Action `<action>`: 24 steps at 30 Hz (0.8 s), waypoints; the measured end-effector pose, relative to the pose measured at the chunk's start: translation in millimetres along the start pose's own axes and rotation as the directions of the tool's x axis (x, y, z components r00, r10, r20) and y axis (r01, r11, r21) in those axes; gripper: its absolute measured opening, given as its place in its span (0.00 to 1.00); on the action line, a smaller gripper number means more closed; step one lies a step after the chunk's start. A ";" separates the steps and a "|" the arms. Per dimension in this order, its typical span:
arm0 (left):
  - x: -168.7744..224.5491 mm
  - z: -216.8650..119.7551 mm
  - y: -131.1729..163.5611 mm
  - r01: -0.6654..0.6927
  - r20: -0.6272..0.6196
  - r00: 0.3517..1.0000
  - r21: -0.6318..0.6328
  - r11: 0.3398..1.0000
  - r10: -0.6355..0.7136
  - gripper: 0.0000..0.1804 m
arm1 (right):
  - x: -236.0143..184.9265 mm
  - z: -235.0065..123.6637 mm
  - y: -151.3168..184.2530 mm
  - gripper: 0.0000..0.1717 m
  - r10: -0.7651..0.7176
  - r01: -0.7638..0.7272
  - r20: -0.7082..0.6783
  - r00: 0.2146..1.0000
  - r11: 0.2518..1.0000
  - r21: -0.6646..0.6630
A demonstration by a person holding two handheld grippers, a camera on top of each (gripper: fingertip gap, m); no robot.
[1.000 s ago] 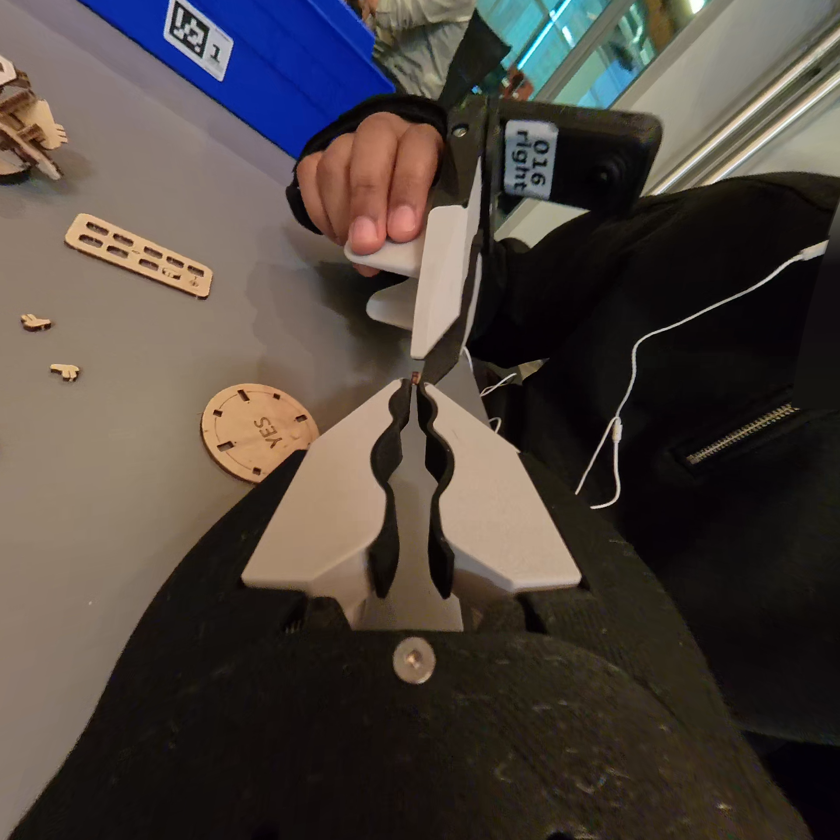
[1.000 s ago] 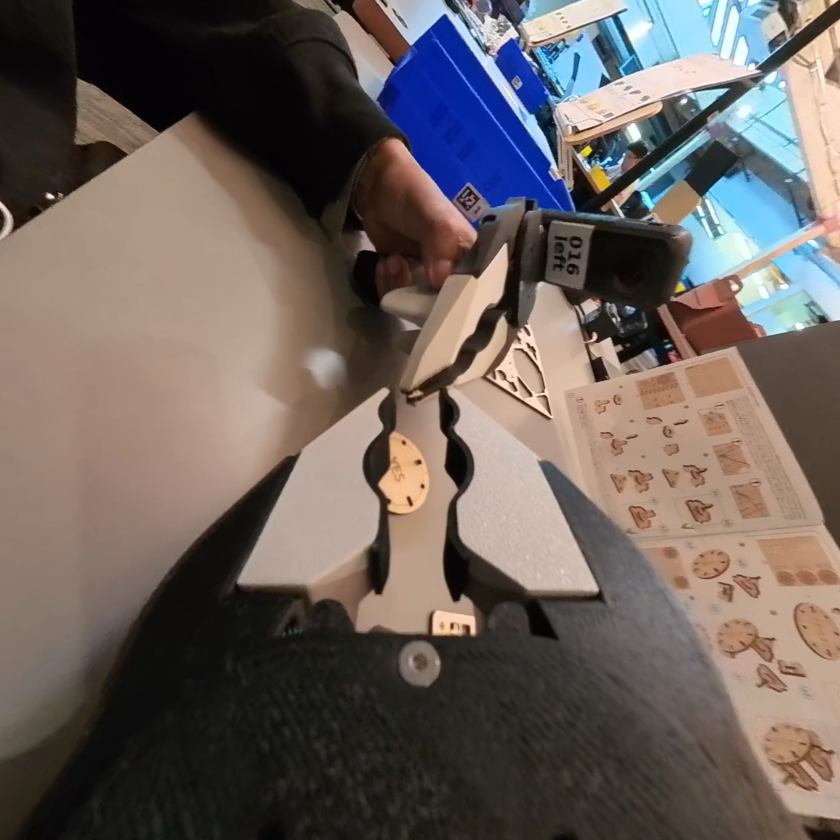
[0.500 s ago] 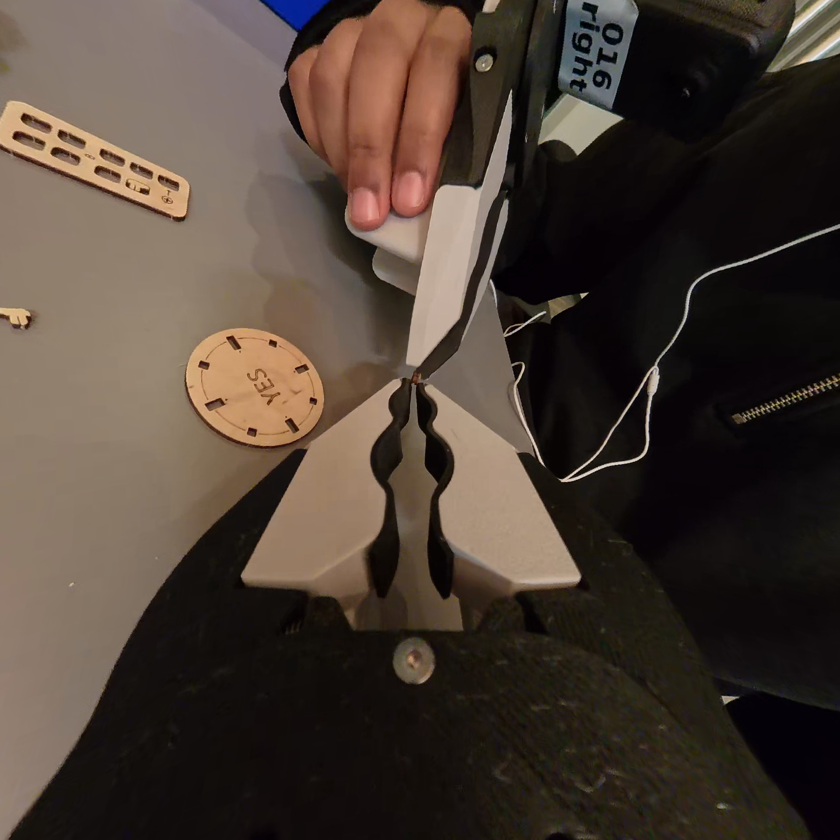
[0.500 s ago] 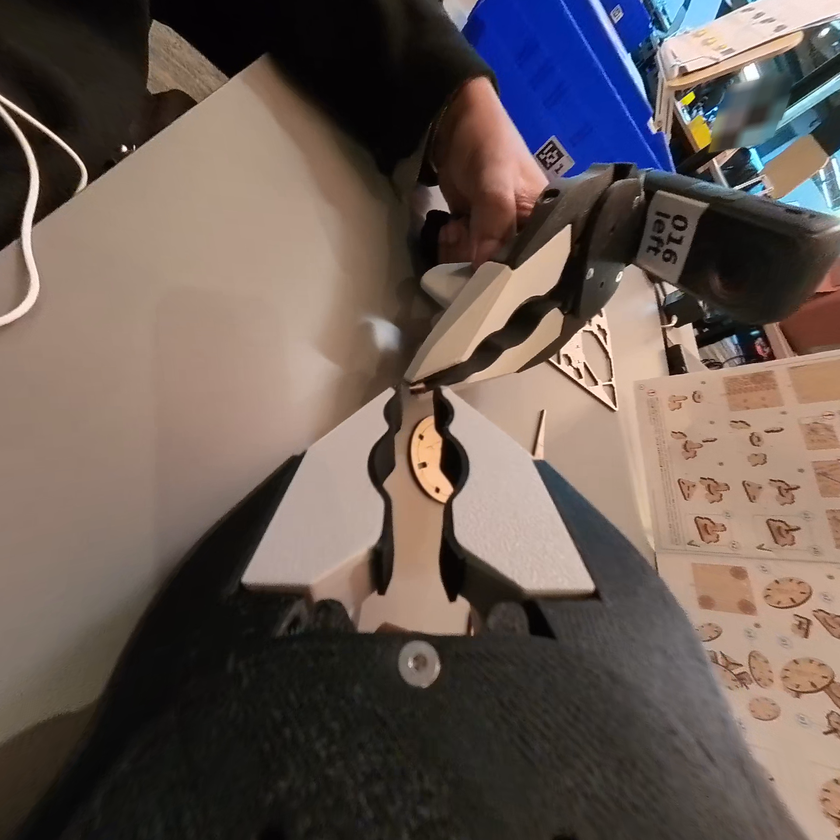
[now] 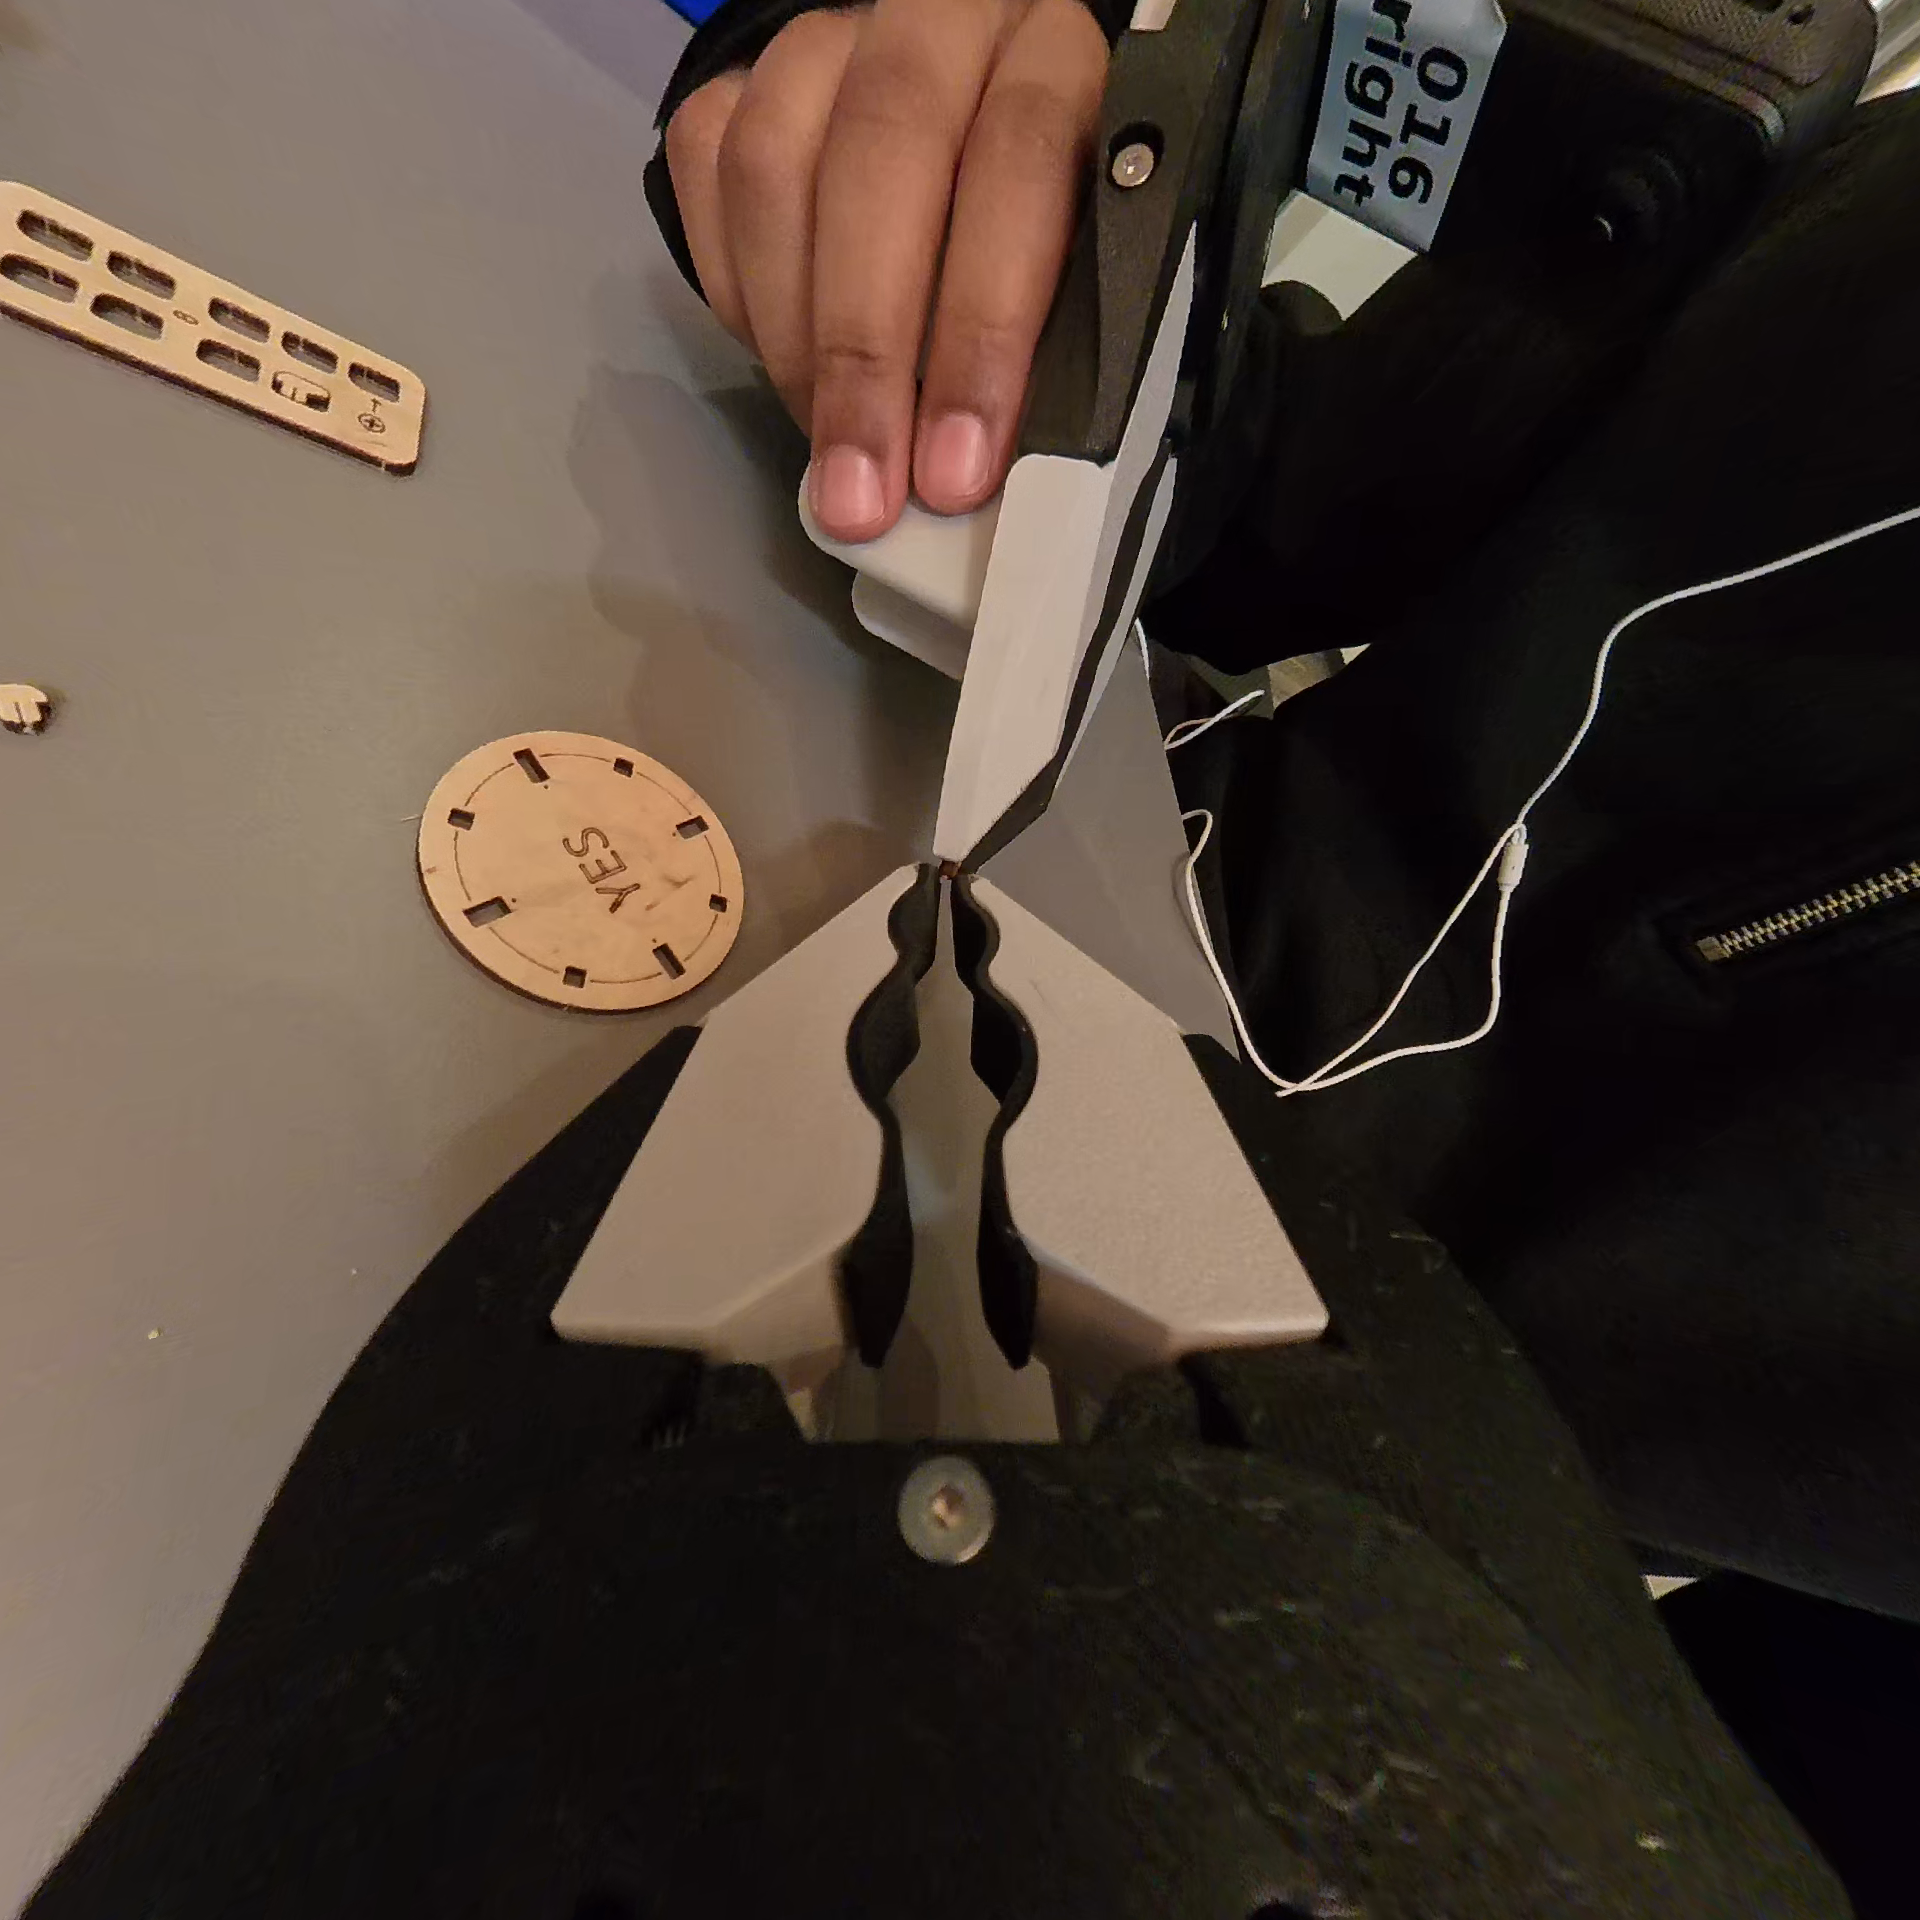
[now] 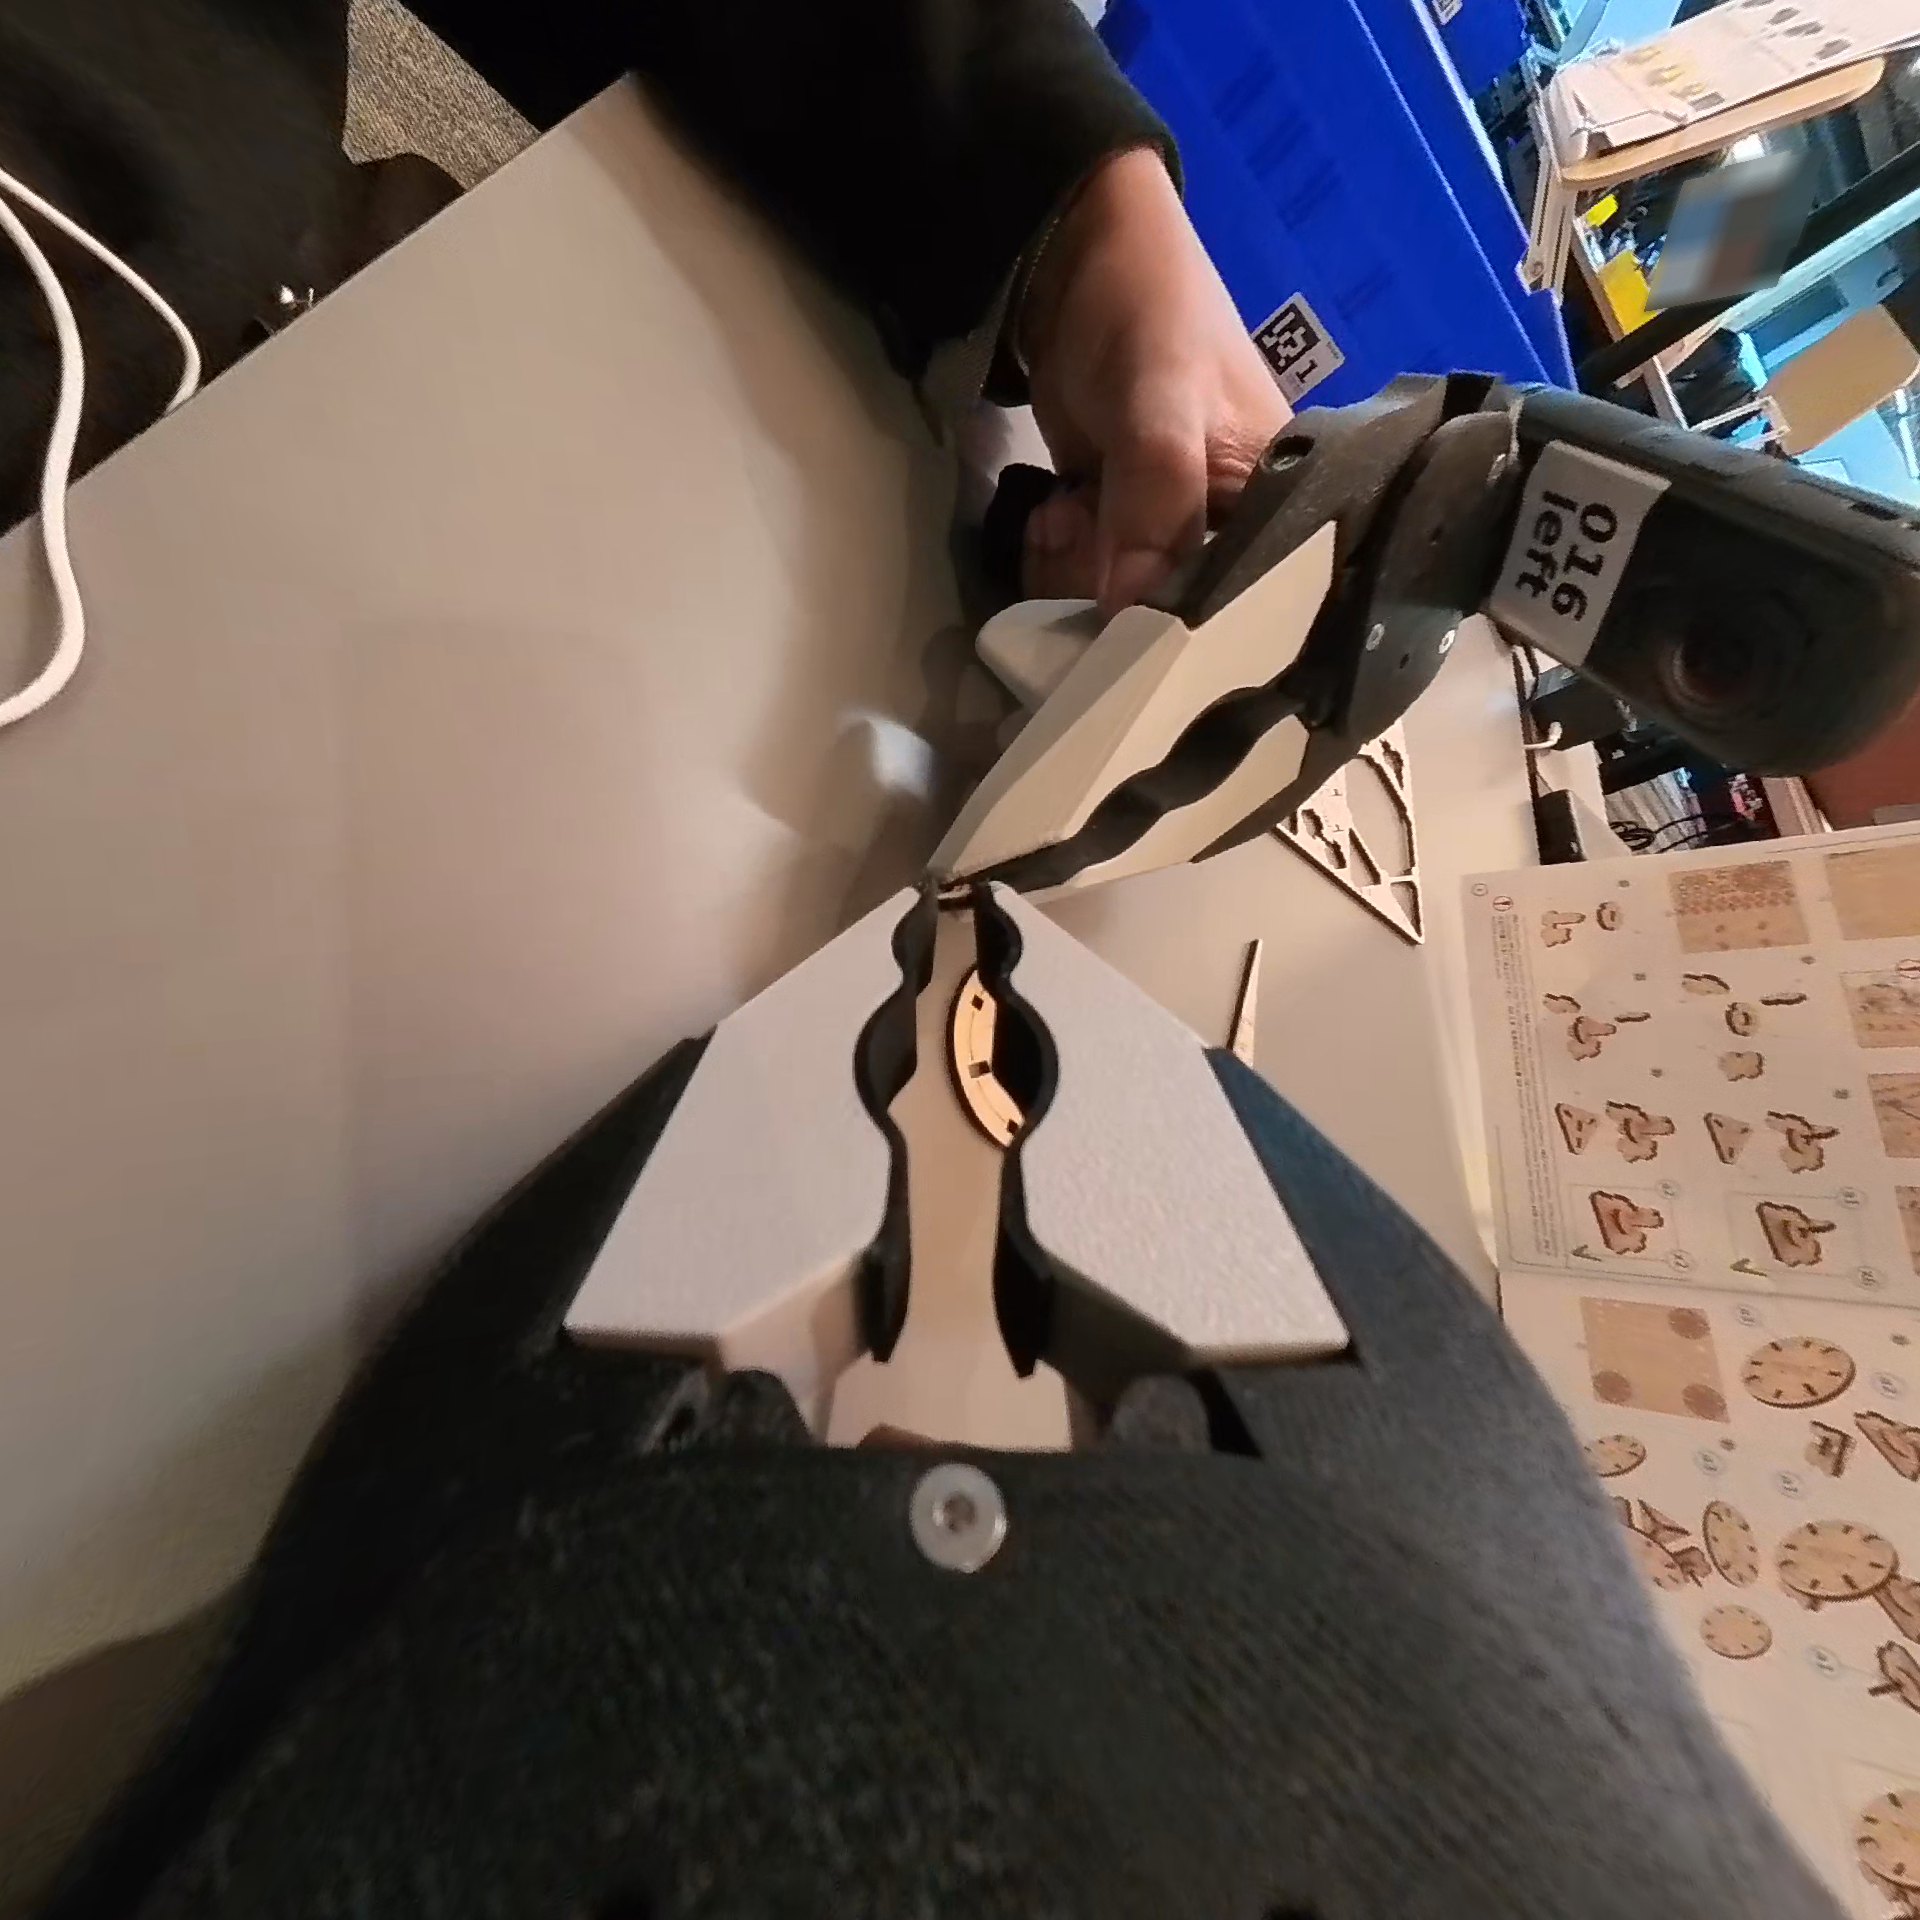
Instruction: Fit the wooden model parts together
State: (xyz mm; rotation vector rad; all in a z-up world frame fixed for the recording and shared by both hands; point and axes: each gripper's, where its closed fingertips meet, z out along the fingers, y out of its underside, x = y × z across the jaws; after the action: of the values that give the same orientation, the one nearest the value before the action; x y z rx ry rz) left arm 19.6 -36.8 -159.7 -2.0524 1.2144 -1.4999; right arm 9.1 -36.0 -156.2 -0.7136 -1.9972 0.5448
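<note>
My left gripper (image 5: 943,879) is shut on a tiny brown wooden piece (image 5: 944,871) at its very tips, above the grey table (image 5: 239,1091). My right gripper (image 6: 951,900) meets it tip to tip. Its pads have come in on the same tiny piece (image 6: 954,891) from either side and touch it. The right gripper also shows in the left wrist view (image 5: 961,854), coming down from above in a person's hand (image 5: 894,260). The left gripper shows in the right wrist view (image 6: 945,875). A round wooden disc (image 5: 580,871) lies flat on the table to the left of the tips.
A slotted wooden strip (image 5: 208,322) and a small wooden bit (image 5: 21,710) lie at the far left. A printed instruction sheet (image 6: 1704,1091), a cut-out wooden frame (image 6: 1361,842) and a blue bin (image 6: 1351,177) are to the right. A white cord (image 5: 1455,935) hangs over a black jacket. Both grippers' tips are close together, under 4 cm apart. Left tips and right tips are each some 6 cm from the round wooden disc (image 5: 580,871).
My right gripper's jaws have narrowed step by step onto the tiny piece that my left gripper holds. Both grippers have drawn closer to each other and to the table; the left stayed shut.
</note>
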 end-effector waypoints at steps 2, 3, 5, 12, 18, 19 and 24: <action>0.4 -0.1 -0.2 0.000 -0.002 1.000 0.002 1.000 0.000 0.00 | 0.2 -0.3 -0.3 0.03 0.000 0.000 0.001 1.000 1.000 0.000; 0.8 -0.2 -0.4 -0.001 -0.005 1.000 0.003 1.000 0.001 0.00 | 0.4 -0.7 -0.7 0.03 0.002 -0.002 0.002 1.000 1.000 0.000; 1.4 -1.1 -2.0 -0.005 -0.007 1.000 0.014 1.000 0.005 0.00 | 2.3 -1.5 -1.3 0.03 0.006 -0.006 -0.003 1.000 1.000 -0.001; -2.0 -8.4 -9.7 -0.018 0.018 1.000 0.070 0.997 0.016 0.00 | 20.3 -12.4 -3.0 0.02 0.112 -0.111 -0.036 0.993 0.994 0.020; -28.9 -20.0 -15.1 -0.032 0.211 0.978 0.101 0.994 0.010 0.00 | 44.1 -28.5 2.2 0.02 0.321 -0.317 -0.068 0.945 0.946 0.063; -36.2 -23.6 -15.4 -0.041 0.268 0.963 0.100 0.994 0.012 0.00 | 46.0 -28.4 6.9 0.02 0.330 -0.326 -0.079 0.941 0.944 0.059; -65.1 -38.4 -18.9 -0.108 0.527 0.848 0.073 0.991 0.054 0.00 | 46.8 -15.2 41.8 0.02 0.313 -0.317 -0.062 0.948 0.944 -0.085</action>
State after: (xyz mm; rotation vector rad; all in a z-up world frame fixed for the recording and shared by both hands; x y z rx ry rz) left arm -11.9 33.4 -171.9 -2.1123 0.9649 -0.8455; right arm 14.2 27.6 -146.2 -1.1068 -1.8845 0.6167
